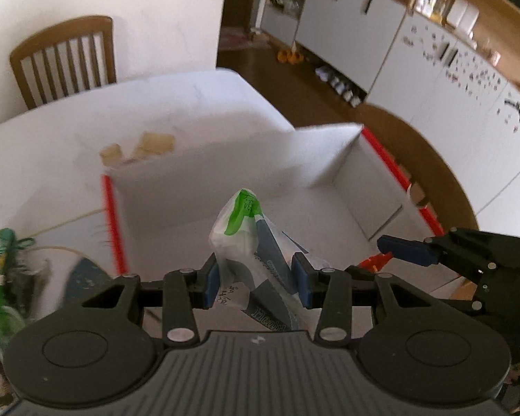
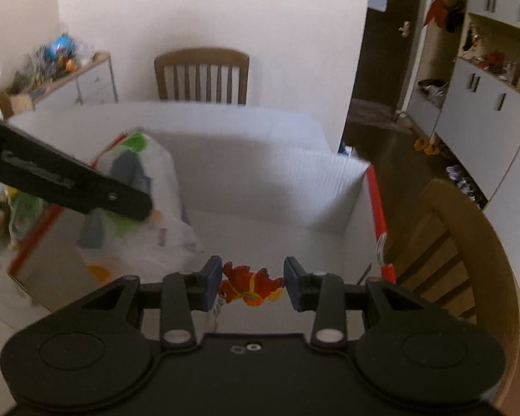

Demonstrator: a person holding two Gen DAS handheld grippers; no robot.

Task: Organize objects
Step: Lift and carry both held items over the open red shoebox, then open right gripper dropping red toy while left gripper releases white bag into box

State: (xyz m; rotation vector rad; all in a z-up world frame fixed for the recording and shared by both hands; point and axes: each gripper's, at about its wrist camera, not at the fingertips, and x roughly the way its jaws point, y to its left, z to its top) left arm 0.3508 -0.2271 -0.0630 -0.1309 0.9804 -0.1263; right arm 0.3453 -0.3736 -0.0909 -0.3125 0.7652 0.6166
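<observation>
The white box (image 1: 346,187) with red edges sits open on the worktop (image 1: 34,159), and both grippers hang over it with things to put inside.

On the left, some loose clutter (image 1: 3,270) lies on the worktop beside the box. It is too blurry to name.

Next comes the left gripper (image 1: 256,277). Its jaws are squeezed tight on a soft plastic packet (image 1: 239,228) with green and dark blue on it. In the right wrist view the packet (image 2: 149,190) is big and floppy and hangs over the left wall of the box.

On the right, the right gripper (image 2: 253,286) has its jaws closed on a small red and orange toy (image 2: 249,287). The toy is above the box floor, near the front.

What could go wrong? The packet is slippery and bends, so it could slide out and land on the box wall or outside. The two grippers are close together, so they could bump. The toy is tiny, and it could drop too soon if the jaws loosen. The box is light, so a push on its wall could move it.
</observation>
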